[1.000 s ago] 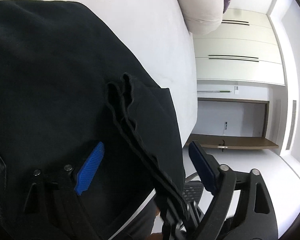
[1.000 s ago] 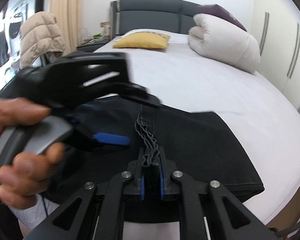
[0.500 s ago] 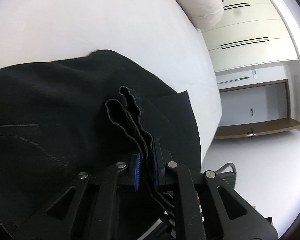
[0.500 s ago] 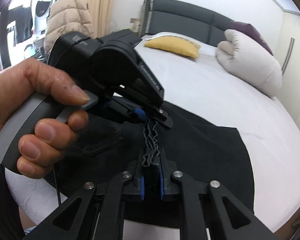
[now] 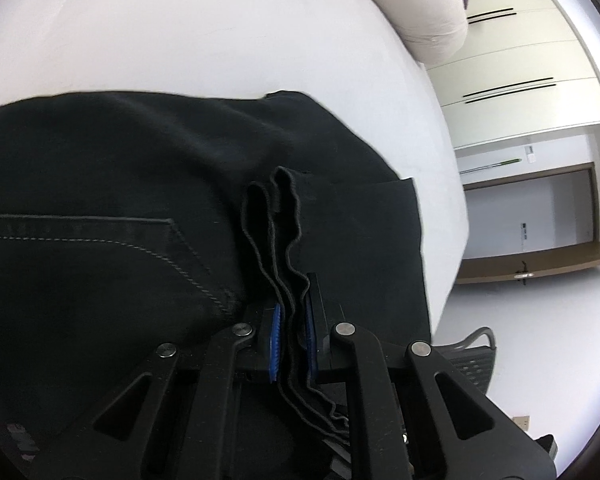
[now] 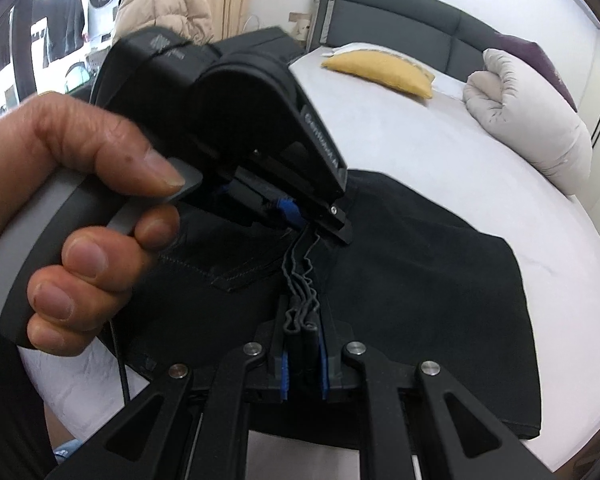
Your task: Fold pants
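Black pants [image 5: 120, 208] lie on a white bed [image 5: 220, 32], a back pocket facing up. My left gripper [image 5: 292, 336] is shut on a bunched, layered edge of the pants. My right gripper [image 6: 302, 364] is shut on the same bunched edge [image 6: 300, 280], a short way along it. In the right wrist view the left gripper [image 6: 300, 212] sits just beyond, held by a hand [image 6: 80, 208], pinching the far end of that edge. The pants [image 6: 420, 300] spread to the right under both grippers.
A rolled white duvet [image 6: 532, 128] and a yellow cushion [image 6: 380, 72] lie near the dark headboard [image 6: 400, 24]. Wardrobe doors [image 5: 512, 92] stand past the bed's right edge. A puffy beige jacket [image 6: 160, 4] hangs at the left.
My left gripper was open beside the bunched edge and has shut on it. It has drawn back with the edge, so more pants and bed show. The right gripper kept its hold.
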### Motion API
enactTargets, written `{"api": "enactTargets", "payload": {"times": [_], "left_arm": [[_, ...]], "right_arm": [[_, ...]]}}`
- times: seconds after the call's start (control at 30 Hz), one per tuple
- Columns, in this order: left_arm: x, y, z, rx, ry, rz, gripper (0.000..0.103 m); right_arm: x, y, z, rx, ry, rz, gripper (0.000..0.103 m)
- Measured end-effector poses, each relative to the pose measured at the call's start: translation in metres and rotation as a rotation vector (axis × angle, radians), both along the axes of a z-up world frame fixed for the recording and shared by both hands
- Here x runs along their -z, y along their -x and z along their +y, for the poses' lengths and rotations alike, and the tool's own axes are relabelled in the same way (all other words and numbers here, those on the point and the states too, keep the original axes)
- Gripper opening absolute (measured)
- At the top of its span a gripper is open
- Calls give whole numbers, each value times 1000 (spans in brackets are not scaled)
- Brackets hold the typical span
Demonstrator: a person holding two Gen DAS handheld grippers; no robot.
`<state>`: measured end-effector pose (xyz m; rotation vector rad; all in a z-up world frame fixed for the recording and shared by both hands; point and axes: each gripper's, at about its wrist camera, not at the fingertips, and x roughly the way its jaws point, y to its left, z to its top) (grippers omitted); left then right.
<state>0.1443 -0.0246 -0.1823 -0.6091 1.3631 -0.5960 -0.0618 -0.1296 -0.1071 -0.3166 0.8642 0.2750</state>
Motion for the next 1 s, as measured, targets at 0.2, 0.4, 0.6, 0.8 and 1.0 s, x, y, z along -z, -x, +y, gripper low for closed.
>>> {"api": "enactTargets", "payload": {"times": [0.2,0.4,0.6,0.8,1.0], "left_arm": [[7,4,4,-3,-13,-17,10],[-18,17,12,-20,-197,-108,10],[-43,25,-7,-6,-210,-217,10],[-23,46,-62,122,-225,-224,10],[-2,62,-71,112,-213,-244,10]], "right_arm": [[19,0,1,0,0,47,20],[11,8,-13,2,-79,79,50],[-17,21,-76,37,-409,204,51],[-36,-24,-201,105,-784,321,48],[-19,-115,-272,134,-976,416,48]]}}
